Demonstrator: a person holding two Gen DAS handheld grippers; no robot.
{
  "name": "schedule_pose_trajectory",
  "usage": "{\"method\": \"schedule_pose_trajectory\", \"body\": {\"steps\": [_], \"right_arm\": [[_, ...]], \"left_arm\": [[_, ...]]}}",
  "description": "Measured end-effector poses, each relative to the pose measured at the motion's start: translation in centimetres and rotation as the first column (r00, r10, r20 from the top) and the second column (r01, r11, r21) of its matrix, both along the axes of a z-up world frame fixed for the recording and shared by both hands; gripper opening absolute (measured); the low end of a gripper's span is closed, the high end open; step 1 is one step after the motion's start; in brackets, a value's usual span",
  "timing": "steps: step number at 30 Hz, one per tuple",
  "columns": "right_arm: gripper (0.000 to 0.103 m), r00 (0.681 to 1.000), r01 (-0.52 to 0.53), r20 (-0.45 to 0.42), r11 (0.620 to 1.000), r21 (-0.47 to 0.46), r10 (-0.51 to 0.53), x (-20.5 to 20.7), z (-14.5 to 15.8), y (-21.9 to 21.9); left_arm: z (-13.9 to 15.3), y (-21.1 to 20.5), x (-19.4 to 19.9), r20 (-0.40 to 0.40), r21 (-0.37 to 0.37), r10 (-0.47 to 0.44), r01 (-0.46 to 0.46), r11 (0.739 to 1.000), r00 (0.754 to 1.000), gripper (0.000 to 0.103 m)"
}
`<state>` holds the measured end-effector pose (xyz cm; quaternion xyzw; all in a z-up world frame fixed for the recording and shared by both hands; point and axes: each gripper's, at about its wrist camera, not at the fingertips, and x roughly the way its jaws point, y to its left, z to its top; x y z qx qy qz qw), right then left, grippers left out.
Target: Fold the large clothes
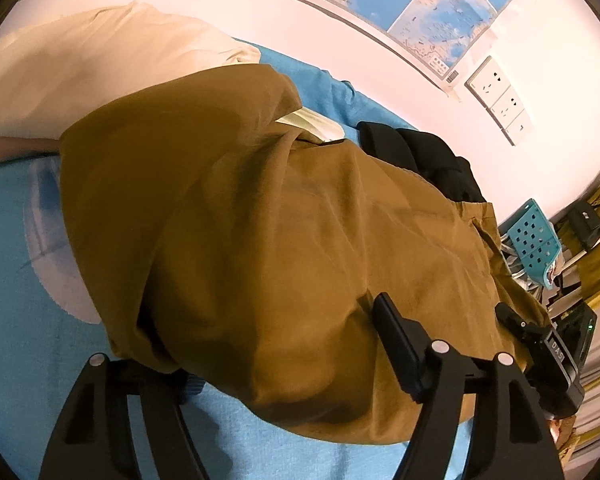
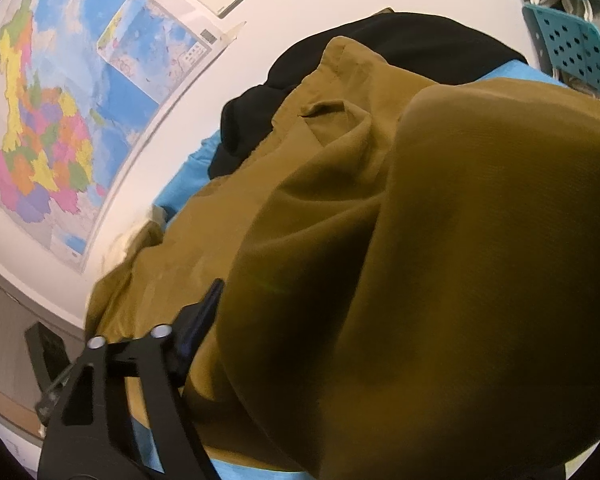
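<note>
Lying bunched across a blue bedsheet (image 1: pixel 16 280), the mustard-brown garment (image 1: pixel 260 220) fills the centre of the left wrist view. At that frame's bottom the left gripper (image 1: pixel 284 356) stands fairly wide, a thick fold of the garment between its fingers; whether the pads press it cannot be told. In the right wrist view the right gripper (image 2: pixel 300 344) shows one finger (image 2: pixel 204 312) at lower left against the cloth, the other buried under it; its grip cannot be judged. Beyond, a black garment (image 1: pixel 428 156) touches the brown one, and a cream pillow (image 1: pixel 100 60) sits upper left. A white wall (image 1: pixel 300 28) bounds the bed, bearing maps (image 2: pixel 52 120) and sockets (image 1: pixel 500 100). A teal perforated basket (image 1: pixel 534 240) stands at right, partly cut off.
</note>
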<state>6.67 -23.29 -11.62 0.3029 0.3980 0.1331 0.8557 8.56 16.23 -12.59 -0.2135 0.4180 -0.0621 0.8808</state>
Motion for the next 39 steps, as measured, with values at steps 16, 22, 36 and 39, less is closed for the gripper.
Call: {"method": "schedule_pose_trajectory", "body": {"steps": [16,22,36,39], "right_arm": [[0.082,0.998,-0.066,0.006,0.997,0.045,0.066,0.8,-0.1,0.6],[0.059,0.998,-0.066,-0.011,0.997,-0.033,0.066,0.9,0.2,0.9],[0.029,0.976,-0.149,0.153,0.988,-0.031,0.152,0.3,8.7,1.5],[0.027,0.958,-0.178,0.218,0.982,-0.054,0.186,0.9,12.7,2.3]], "left_arm": [[0.0,0.3,0.3,-0.01,-0.008,-0.008,0.008,1.0,1.0,0.063],[0.4,0.1,0.3,-0.011,0.01,-0.021,0.021,1.0,1.0,0.06],[7.6,1.4,1.3,0.053,0.0,-0.145,0.145,0.989,0.988,0.052],[11.8,2.2,1.9,0.115,0.005,-0.181,0.182,0.983,0.977,0.051]]}}
